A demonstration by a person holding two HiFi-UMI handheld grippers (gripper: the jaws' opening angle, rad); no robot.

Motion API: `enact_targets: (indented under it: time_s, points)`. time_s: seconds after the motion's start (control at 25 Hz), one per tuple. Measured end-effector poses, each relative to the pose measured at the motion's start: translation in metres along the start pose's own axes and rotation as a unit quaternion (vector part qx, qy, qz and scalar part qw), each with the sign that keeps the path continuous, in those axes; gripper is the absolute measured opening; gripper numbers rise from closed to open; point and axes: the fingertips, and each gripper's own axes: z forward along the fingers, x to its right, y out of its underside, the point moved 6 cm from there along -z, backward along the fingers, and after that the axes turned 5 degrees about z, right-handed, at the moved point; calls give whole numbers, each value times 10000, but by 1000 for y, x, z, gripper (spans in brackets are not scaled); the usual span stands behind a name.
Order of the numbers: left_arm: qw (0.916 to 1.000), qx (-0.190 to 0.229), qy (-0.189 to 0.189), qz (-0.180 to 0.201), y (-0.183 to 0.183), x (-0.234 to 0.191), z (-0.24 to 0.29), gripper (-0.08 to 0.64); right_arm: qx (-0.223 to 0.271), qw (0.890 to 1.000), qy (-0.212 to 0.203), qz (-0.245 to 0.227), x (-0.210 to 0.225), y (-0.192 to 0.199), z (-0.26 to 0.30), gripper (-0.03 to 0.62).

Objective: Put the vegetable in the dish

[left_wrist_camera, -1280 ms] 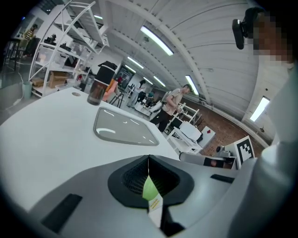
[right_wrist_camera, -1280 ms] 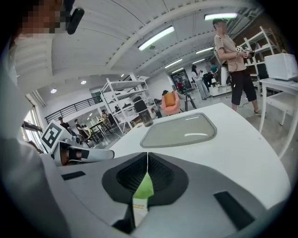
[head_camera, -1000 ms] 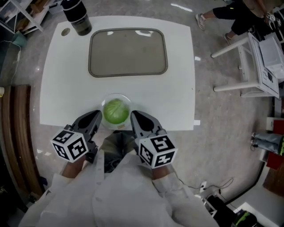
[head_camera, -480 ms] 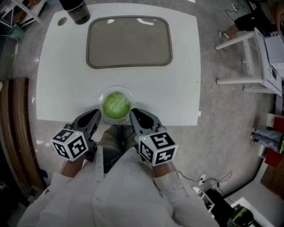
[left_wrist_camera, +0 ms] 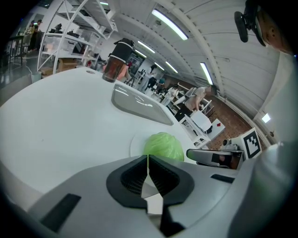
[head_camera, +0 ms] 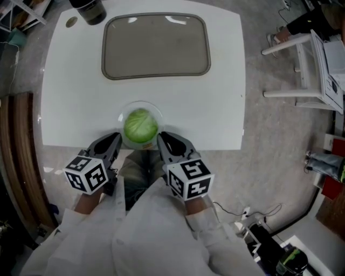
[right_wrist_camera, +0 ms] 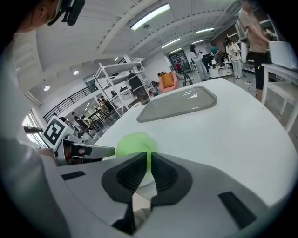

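Note:
A green cabbage sits in a shallow clear dish near the front edge of the white table. My left gripper hangs just off that edge, left of the dish, jaws shut and empty. At the dish's right, my right gripper is also shut with nothing in it. The left gripper view shows the cabbage just beyond the closed jaws, with the right gripper beside it. In the right gripper view the cabbage lies right past the closed tips.
A grey rectangular tray lies at the middle back of the table. A dark cylindrical container stands at the back left corner. A white side table and a seated person are to the right on the floor.
The view has shifted a little, so the table and the dish sit slightly higher in the frame. Both grippers stay shut beside the dish.

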Motion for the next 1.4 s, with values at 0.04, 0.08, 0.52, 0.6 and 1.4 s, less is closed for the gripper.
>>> enact_targets:
  time_s: [0.04,0.08,0.52,0.6,1.4]
  points:
    - [10000,-21,4,-4,1,0,0,10,-11,10000,9,20,1,1,1,17]
    - [10000,-38,3,-5,2,0,1,10,-26,10000,14,31,1,1,2,17]
    - [9998,-197,-4,-57,6,-11,9,11,-44,9989,448,130,15,4,11,65]
    - [9997,-211,-71,-78,7,-11,8,12,-107,9988,446,171,16,6,10,86]
    - [9986,-460,-107,-226,12,-19,11,89,-403,9977,470,278,15,16,21,97]
